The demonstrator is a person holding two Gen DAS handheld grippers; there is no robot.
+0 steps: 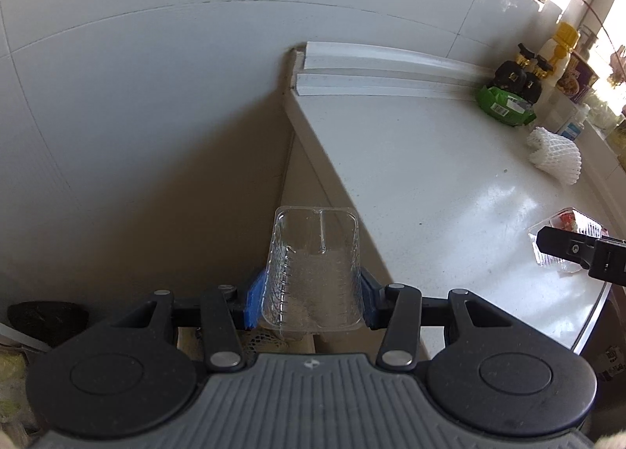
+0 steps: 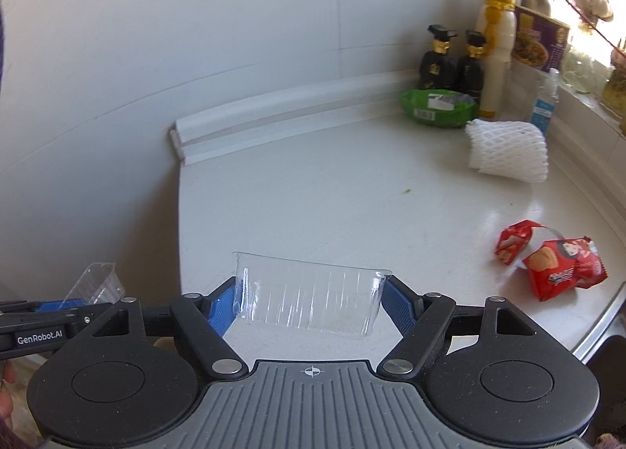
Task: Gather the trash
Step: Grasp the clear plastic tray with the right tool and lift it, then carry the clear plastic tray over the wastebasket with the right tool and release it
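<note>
One tool [image 2: 41,321] arm reads "GenRobot.AI".

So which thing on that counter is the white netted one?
Find the white countertop and follow it toward the bottles at the back wall. Just before the green plastic bowl lies the white foam mesh fruit sleeve, the only soft, lattice-patterned item; the red snack packets nearby are glossy.
</note>
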